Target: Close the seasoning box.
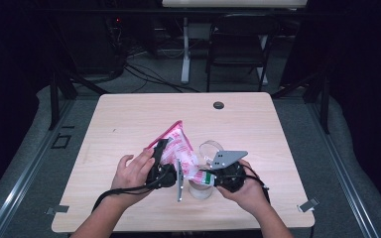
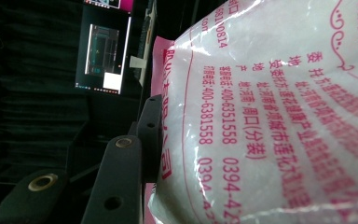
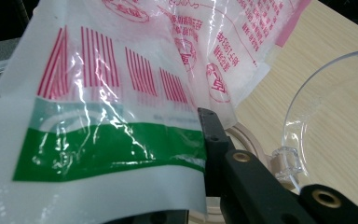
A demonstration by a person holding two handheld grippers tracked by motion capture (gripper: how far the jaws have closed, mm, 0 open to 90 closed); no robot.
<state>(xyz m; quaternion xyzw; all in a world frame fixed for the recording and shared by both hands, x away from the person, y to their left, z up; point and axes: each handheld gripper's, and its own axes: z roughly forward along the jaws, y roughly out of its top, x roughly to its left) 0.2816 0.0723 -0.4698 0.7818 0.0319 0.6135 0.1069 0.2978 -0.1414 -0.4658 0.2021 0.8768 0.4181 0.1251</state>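
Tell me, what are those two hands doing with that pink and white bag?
A person holds a tool in each hand, and both grip the same plastic bag of white grains. The left tool clamps the bag's fat side. The right tool pinches its green-striped end, right over a small round container on the table. A clear lid lies beside it. It looks like the bag is being tipped to pour.

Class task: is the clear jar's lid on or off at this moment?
Off. The clear lid lies on the table beside the jar, whose open rim shows under the bag.
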